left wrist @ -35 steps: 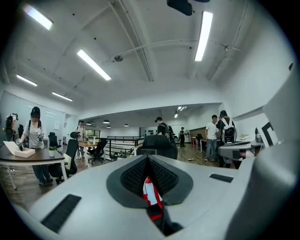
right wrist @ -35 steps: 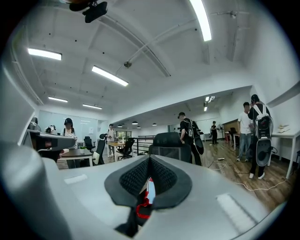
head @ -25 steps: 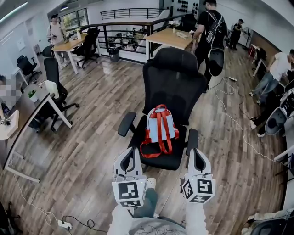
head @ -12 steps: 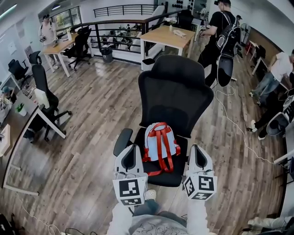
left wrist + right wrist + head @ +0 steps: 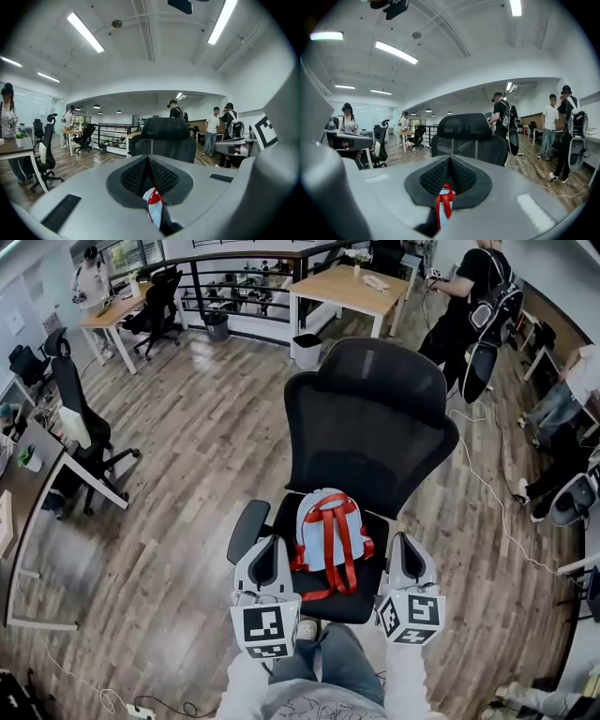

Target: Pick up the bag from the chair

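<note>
- The bag (image 5: 328, 532) rests on the seat of the chair (image 5: 370, 427), red straps up, just ahead of and between both grippers.
- The left gripper (image 5: 265, 545) is closed on nothing, with the bag just to its right.
- The right gripper (image 5: 409, 545) is closed and empty too, with the bag just to its left.
- They flank the bag, likely lining up a reach, and the jaws must open first.

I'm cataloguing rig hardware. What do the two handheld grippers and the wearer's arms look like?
The left gripper and right gripper are pale grey, rounded plastic shells with dark oval openings on top. Each bears a rear cube of black-and-white square markers. The gripping pads are black and ribbed. The sleeves are light grey. No cables show.
</note>
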Demonstrator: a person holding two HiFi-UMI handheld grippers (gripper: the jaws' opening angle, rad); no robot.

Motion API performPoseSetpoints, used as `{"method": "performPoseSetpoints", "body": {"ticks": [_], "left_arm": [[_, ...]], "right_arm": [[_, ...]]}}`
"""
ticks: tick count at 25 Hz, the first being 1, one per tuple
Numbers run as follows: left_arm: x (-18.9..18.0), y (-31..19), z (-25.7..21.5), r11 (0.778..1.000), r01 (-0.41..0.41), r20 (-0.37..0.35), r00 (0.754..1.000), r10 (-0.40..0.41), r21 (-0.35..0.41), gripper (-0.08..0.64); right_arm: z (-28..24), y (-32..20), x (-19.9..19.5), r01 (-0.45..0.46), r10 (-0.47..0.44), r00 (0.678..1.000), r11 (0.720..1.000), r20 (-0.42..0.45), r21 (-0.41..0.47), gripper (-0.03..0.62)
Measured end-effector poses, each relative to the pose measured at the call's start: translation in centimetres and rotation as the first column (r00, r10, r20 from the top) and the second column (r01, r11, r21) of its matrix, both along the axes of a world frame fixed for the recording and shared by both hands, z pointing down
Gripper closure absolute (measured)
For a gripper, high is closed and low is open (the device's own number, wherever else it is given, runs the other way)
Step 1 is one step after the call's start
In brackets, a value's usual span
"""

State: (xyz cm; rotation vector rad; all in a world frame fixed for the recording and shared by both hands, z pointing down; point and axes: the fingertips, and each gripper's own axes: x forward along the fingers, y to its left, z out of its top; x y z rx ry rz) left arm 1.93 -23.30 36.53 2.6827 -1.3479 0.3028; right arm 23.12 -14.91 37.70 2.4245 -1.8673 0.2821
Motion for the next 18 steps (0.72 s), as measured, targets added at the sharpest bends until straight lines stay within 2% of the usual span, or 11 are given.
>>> {"method": "performPoseSetpoints", "body": {"ticks": [10, 15, 16, 18], "left_arm": [[3.0, -3.6, 5.1, 0.995, 0.054, 0.043, 0.998, -0.05, -0.085, 0.554], [5.0, -5.5, 9.8, 0.986, 0.073, 0.108, 0.992, -0.058, -0.149, 0.554], [5.6, -5.8, 10.9, 0.984, 0.071, 0.119, 0.992, -0.052, -0.165, 0.554], [6.6, -6.3, 13.0, 0.979, 0.065, 0.141, 0.989, -0.038, -0.194, 0.548]], "right_arm": [[5.3, -5.3, 3.1, 0.116, -0.117, 0.993, 0.986, 0.0, -0.119, 0.581], [9.7, -8.1, 4.7, 0.188, -0.19, 0.982, 0.962, 0.011, -0.197, 0.577], [10.6, -8.7, 5.0, 0.206, -0.207, 0.978, 0.956, 0.019, -0.21, 0.552], [12.3, -9.8, 5.6, 0.239, -0.237, 0.971, 0.942, 0.034, -0.236, 0.543]]}}
